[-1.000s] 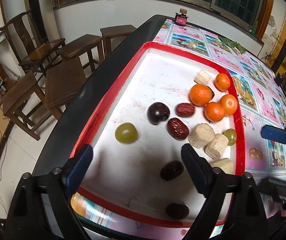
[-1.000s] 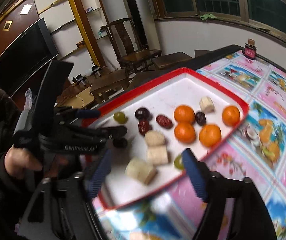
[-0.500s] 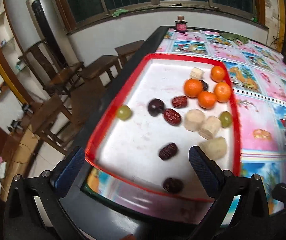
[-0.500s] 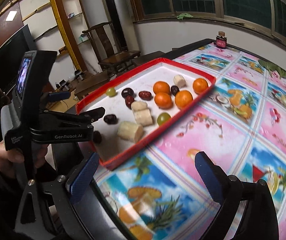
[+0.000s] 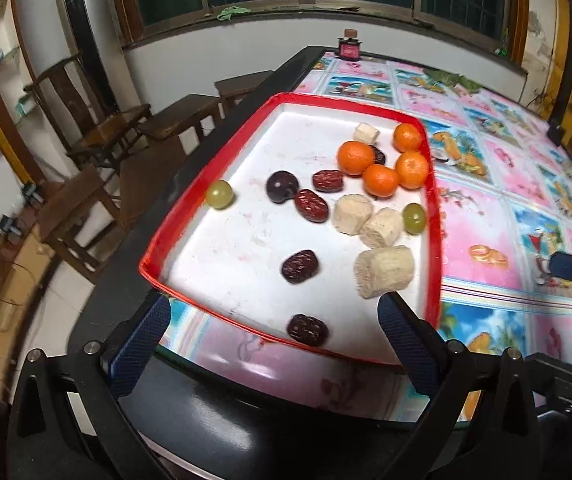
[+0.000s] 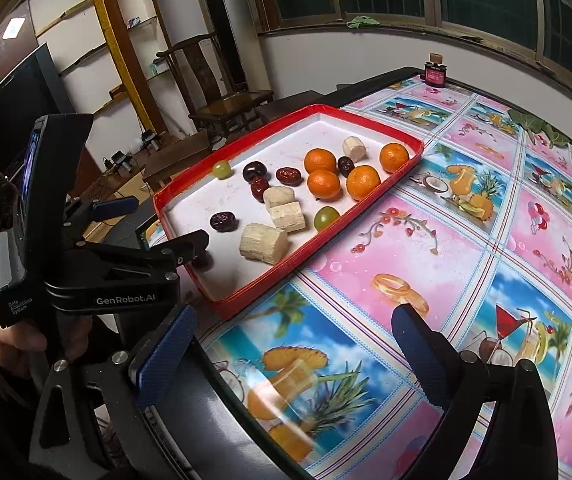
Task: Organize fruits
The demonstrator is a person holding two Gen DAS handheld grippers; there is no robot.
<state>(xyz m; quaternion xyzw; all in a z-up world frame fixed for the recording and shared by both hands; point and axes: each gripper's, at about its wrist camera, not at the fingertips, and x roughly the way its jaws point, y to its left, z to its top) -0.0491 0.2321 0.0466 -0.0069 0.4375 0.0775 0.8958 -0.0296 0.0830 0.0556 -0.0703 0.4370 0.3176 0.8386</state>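
Fruits lie scattered across a red-rimmed white tray [image 5: 158, 236] near the corner of a table [image 6: 485, 248] covered in a pink-and-blue patterned cloth. From the left in the left wrist view: a green grape [image 5: 219, 195] rests against the tray's left rim, a dark plum [image 5: 282, 187] sits beside two red dates [image 5: 311, 205], and a further dark date [image 5: 299, 267] lies alone toward the near edge, with another [image 5: 307, 329] just inside the near rim. Three pale cut chunks [image 5: 383, 271] are grouped to the right of centre, a second green grape [image 5: 413, 218] next to the right rim, and four oranges [image 5: 381, 180] cluster at the far right, a smaller pale piece [image 5: 366, 133] beyond them. The left gripper [image 5: 272, 346] hangs over the tray's near edge, jaws spread wide with nothing between them. The right gripper [image 6: 291, 346], over bare cloth beside the tray, has just been opening and stands wide and empty. In the right wrist view a hand [image 6: 18, 340] holds the left gripper's handle.
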